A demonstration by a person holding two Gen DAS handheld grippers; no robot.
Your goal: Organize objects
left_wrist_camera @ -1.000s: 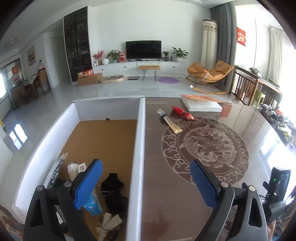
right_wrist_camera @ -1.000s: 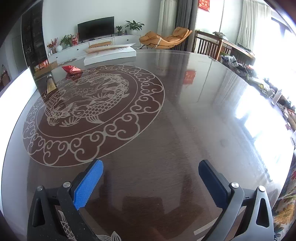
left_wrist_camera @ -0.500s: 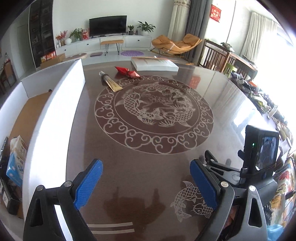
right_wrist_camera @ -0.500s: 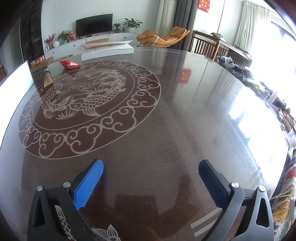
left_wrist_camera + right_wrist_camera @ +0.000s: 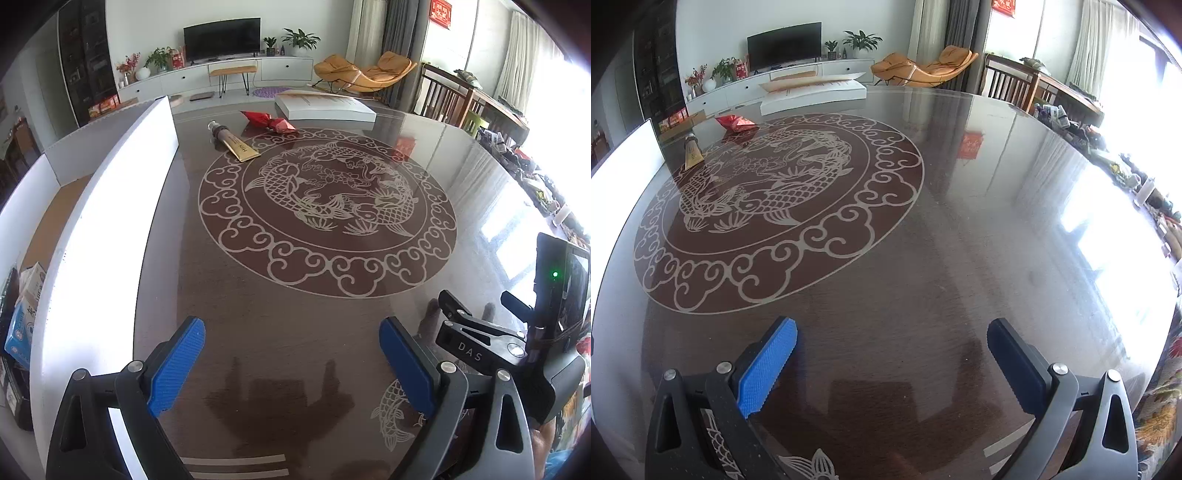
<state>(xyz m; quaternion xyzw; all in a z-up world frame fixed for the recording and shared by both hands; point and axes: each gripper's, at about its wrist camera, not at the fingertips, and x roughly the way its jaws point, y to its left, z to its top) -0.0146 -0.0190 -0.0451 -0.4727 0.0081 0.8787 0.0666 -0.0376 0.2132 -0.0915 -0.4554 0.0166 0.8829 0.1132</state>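
Observation:
A gold tube (image 5: 234, 142) with a dark cap and a red snack packet (image 5: 268, 121) lie at the far side of the dark round table (image 5: 295, 325). The right wrist view shows the same tube (image 5: 692, 152) and packet (image 5: 735, 122) far to the left. My left gripper (image 5: 291, 363) is open over the near table edge, nothing between its blue pads. My right gripper (image 5: 892, 363) is open too, empty, low over the table. The right gripper's body (image 5: 517, 343) shows at the right of the left wrist view.
A white-walled cardboard box (image 5: 107, 206) stands along the table's left side, with a blue packet (image 5: 20, 325) and other items inside. A flat white box (image 5: 325, 109) lies at the table's far edge. Wooden chairs (image 5: 1012, 83) stand beyond the table on the right.
My left gripper has swung right, from over the box and its wall to over the table. The right gripper has barely moved. Both stay open.

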